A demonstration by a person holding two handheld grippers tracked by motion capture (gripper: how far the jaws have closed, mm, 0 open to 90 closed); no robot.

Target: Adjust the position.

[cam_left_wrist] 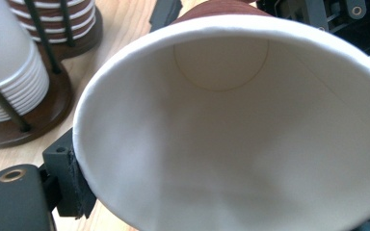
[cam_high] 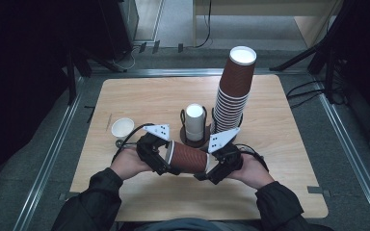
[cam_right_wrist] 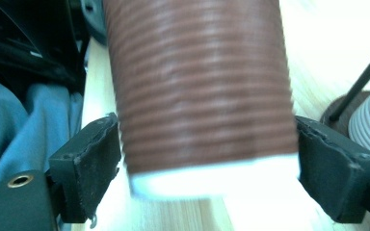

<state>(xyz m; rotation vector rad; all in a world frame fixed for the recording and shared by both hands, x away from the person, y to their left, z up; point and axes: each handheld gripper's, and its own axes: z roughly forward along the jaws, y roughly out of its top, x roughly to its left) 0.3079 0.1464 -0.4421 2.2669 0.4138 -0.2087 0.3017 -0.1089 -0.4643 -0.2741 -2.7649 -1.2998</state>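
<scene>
A brown ribbed paper cup lies sideways in the air over the near part of the table, held between both grippers. My left gripper is at its open white mouth. In the left gripper view I look into the cup, and one jaw pad presses on the outside of the rim; the other jaw is hidden. My right gripper holds the base end. In the right gripper view both pads press on the cup's sides.
A tall leaning stack of brown cups stands in a wire holder at the back right. A short stack of white cups sits in a second holder beside it. A single white cup stands on the wooden table at the left.
</scene>
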